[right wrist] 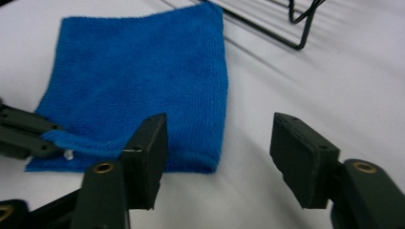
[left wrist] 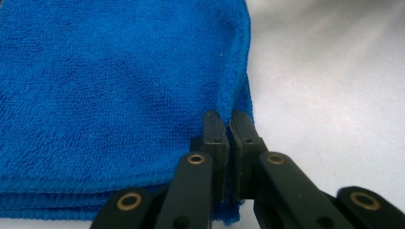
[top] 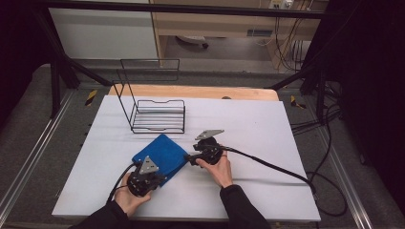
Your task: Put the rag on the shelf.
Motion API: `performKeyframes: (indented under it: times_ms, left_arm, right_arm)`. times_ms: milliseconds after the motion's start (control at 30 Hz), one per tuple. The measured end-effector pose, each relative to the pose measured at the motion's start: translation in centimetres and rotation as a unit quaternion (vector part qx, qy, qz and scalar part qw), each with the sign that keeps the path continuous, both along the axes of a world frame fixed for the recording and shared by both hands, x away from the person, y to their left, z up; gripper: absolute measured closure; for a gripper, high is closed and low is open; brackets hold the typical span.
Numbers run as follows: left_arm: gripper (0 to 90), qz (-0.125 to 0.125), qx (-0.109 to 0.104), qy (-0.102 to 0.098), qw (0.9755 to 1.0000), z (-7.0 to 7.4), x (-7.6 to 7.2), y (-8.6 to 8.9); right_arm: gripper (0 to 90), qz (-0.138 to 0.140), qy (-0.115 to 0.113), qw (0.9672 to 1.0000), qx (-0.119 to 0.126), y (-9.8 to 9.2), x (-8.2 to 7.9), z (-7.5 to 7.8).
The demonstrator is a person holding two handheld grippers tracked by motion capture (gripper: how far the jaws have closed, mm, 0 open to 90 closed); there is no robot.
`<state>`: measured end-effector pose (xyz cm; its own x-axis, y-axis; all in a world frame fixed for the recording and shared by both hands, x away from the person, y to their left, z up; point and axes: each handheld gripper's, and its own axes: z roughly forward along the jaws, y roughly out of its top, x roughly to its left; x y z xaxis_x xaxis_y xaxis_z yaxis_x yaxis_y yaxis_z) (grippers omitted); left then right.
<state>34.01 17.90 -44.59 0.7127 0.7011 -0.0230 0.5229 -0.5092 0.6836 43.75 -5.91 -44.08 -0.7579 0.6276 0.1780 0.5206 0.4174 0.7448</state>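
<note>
1. Left gripper (top: 152, 174): sits at the near corner of the folded blue microfibre cloth (top: 160, 158). In the left gripper view its jaws are pressed nearly together with the cloth's corner edge (left wrist: 237, 114) pinched between the tips; the cloth spreads up and to the left of them.
2. Cloth: folded in layers, lying flat on the white table (top: 248, 129), just ahead of the left gripper and to the left of the right one. Stacked edges show along the near side in the left gripper view.
3. Wire rack (top: 157, 114): black, empty, standing beyond the cloth, apart from both grippers.
4. Right gripper (top: 192, 159): jaws wide apart, holding nothing, low over the table at the cloth's right edge (right wrist: 217, 157); its left jaw is in front of the cloth, its right jaw over bare table.
5. Risk: the left grip looks thin, right at the hem, so it may catch only some layers; a lift could unfold the cloth or let it slip out.
6. Risk: if the right gripper closes where it is, it likely grabs only a sliver of the cloth or none.
7. Risk: a dragged cloth could snag on the rack's front wires.
</note>
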Motion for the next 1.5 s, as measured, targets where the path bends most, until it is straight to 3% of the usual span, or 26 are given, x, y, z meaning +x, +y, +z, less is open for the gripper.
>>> performKeyframes:
  times_ms: [67,133,300,400,500,600,733,767,933,1167,1267,1333,1367,1433,1500]
  left_arm:
    - [86.4,-0.001,-0.003,0.000,1.0000,0.0,0.0,0.0]
    - [86.3,-0.003,-0.007,0.001,1.0000,0.0,0.1,0.1]
    - [85.7,-0.006,-0.020,-0.001,0.9998,-0.1,0.3,0.1]
    - [83.9,-0.005,-0.030,0.002,0.9995,0.0,0.3,0.3]
    - [71.4,0.003,-0.054,0.007,0.9985,0.5,0.4,0.8]
    - [57.0,0.011,-0.073,0.004,0.9973,1.2,0.3,1.7]
    - [43.4,0.022,-0.095,-0.001,0.9952,2.0,0.0,3.6]
    - [38.8,0.026,-0.098,-0.004,0.9948,2.2,0.0,4.1]
    - [32.7,0.055,-0.116,-0.008,0.9917,2.5,0.5,6.2]
    - [30.1,0.063,-0.106,-0.011,0.9923,2.4,0.8,6.9]
    - [28.5,0.063,-0.102,-0.017,0.9927,2.5,0.9,6.9]
    - [26.4,0.060,-0.103,-0.018,0.9926,2.5,0.9,6.8]
    - [25.3,0.058,-0.102,-0.019,0.9929,2.5,0.9,6.8]
    - [23.0,0.053,-0.098,-0.020,0.9935,2.5,1.0,6.8]
    - [19.6,0.048,-0.096,-0.020,0.9940,2.4,1.1,6.8]
  right_arm:
    - [50.2,0.001,0.006,1.0000,0.007,0.3,0.4,-0.5]
    - [56.7,0.005,0.013,0.9999,-0.004,0.3,0.9,-1.1]
    - [63.2,0.011,0.012,0.9999,0.003,0.5,0.8,-1.5]
    - [75.3,0.023,0.015,0.9996,0.008,0.6,0.8,-1.6]
    - [85.4,0.029,0.010,0.9995,0.007,0.5,0.5,-1.5]
    - [87.3,0.024,0.013,0.9996,0.003,0.4,0.3,-1.1]
    - [87.8,0.008,0.027,0.9996,-0.004,0.1,-0.5,-0.4]
    - [87.8,-0.007,0.032,0.9994,-0.004,0.0,-1.2,0.0]
    - [87.9,-0.033,0.042,0.9986,-0.006,-0.1,-2.6,0.7]
    - [87.8,-0.066,0.054,0.9964,0.002,-1.3,-4.8,0.7]
    - [86.9,-0.070,0.058,0.9958,0.010,-2.1,-6.0,0.0]
    - [82.1,-0.069,0.045,0.9966,0.009,-2.4,-6.5,-0.4]
    - [74.6,-0.069,0.037,0.9969,0.008,-2.6,-6.5,-0.4]
    - [66.2,-0.067,0.001,0.9977,0.002,-2.8,-6.2,-0.1]
    - [54.8,-0.064,-0.018,0.9976,0.020,-2.9,-5.4,0.4]
